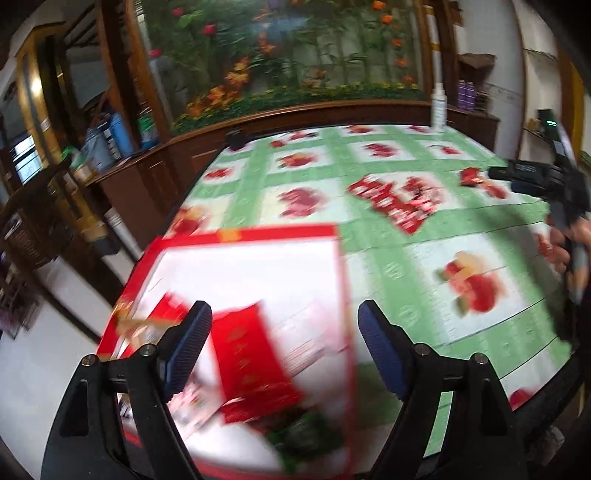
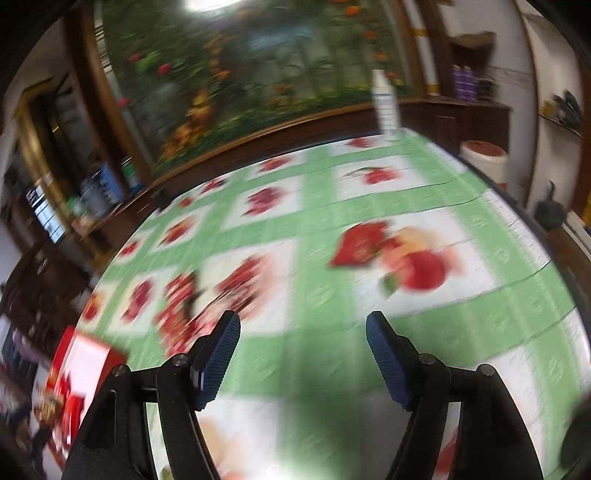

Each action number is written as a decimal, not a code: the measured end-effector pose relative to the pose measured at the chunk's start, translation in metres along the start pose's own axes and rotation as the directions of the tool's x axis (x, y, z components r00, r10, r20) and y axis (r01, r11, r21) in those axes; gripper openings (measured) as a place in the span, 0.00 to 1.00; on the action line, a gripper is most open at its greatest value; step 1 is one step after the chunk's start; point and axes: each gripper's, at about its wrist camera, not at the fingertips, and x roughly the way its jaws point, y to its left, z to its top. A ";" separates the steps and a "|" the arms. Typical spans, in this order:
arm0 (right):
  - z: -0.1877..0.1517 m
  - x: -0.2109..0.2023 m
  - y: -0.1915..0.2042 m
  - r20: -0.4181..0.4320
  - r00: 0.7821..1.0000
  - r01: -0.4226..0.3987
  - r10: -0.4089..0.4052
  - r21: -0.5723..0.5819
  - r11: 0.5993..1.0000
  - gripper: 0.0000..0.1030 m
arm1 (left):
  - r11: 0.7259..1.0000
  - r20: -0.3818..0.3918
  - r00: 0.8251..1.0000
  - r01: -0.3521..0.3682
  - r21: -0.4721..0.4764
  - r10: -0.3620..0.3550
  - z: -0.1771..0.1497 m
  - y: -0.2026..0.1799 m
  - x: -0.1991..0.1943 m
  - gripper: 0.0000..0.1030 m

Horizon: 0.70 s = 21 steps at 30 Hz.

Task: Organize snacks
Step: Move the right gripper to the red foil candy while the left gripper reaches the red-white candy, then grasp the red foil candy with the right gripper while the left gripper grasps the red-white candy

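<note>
Fingers of the left gripper (image 1: 284, 328) stand wide apart, empty, over a red-rimmed box (image 1: 258, 236) with red snack packets (image 1: 255, 365) inside. Right gripper (image 2: 303, 336) gapes empty above the tablecloth (image 2: 321, 218); loose red packets (image 1: 395, 203) lie beyond.

A dining room with a garden mural behind a cloth-covered table

The table (image 1: 388, 258) wears a green-and-white checked cloth printed with red fruit. Behind it a large flower mural (image 1: 280, 55) fills the wall inside a dark wooden frame. A low wooden counter (image 1: 122, 173) at the left carries blue bottles, white walls and shelves (image 2: 561, 114) stand at the right, and a bright ceiling light (image 2: 210, 3) glares overhead.
</note>
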 end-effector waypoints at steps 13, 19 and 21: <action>0.052 0.097 -0.085 -0.059 0.996 -0.031 0.067 0.477 0.878 0.71 | 0.995 -0.041 0.995 0.094 -0.036 -0.095 0.089 -0.089 0.086 0.80; 0.060 0.107 -0.081 -0.090 0.991 -0.051 0.099 0.434 0.900 0.70 | 0.998 -0.050 0.997 0.065 0.005 -0.065 0.103 -0.114 0.110 0.80; 0.062 0.108 -0.078 -0.101 0.991 -0.035 0.083 0.404 0.914 0.70 | 0.997 -0.041 0.998 0.055 0.057 -0.053 0.106 -0.124 0.116 0.80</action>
